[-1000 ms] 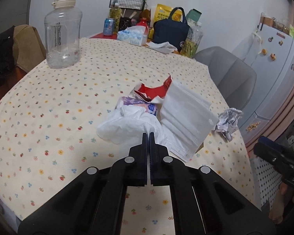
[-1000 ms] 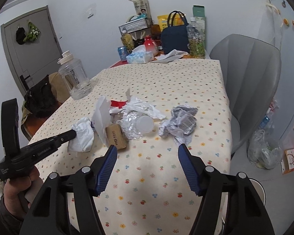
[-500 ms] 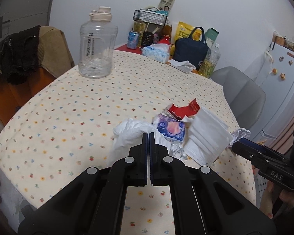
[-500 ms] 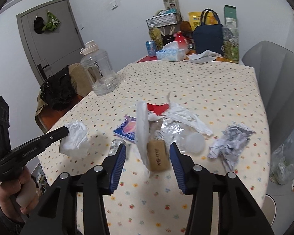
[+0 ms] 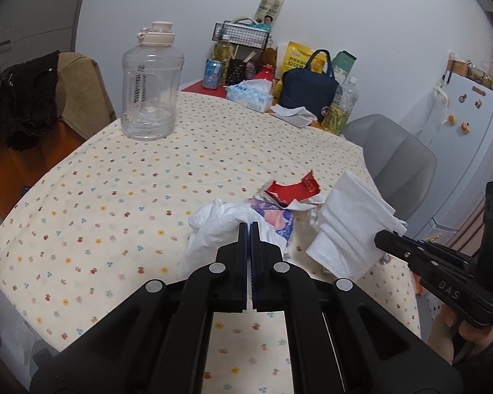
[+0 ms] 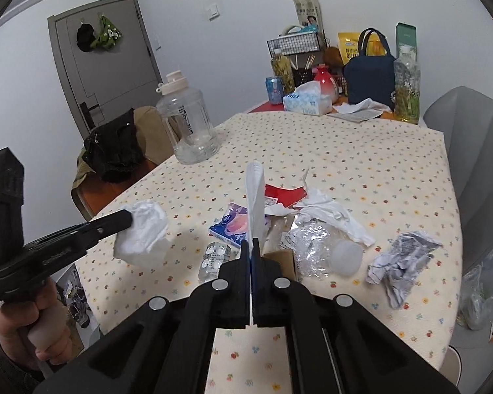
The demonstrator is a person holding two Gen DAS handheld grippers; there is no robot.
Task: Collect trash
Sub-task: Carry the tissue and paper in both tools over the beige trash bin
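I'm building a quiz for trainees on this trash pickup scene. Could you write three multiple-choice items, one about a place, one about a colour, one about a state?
1. Where does the big clear jug stand?
A. on the floor
B. on the table
C. on the grey chair

2. What colour is the torn wrapper behind the pile?
A. red
B. green
C. black

3. What does the right gripper hold?
A. nothing
B. a can
C. a white face mask

Answers:
1 B, it rests on the dotted cloth.
2 A, it is plainly red.
3 C, the fingers are closed on the mask's edge.
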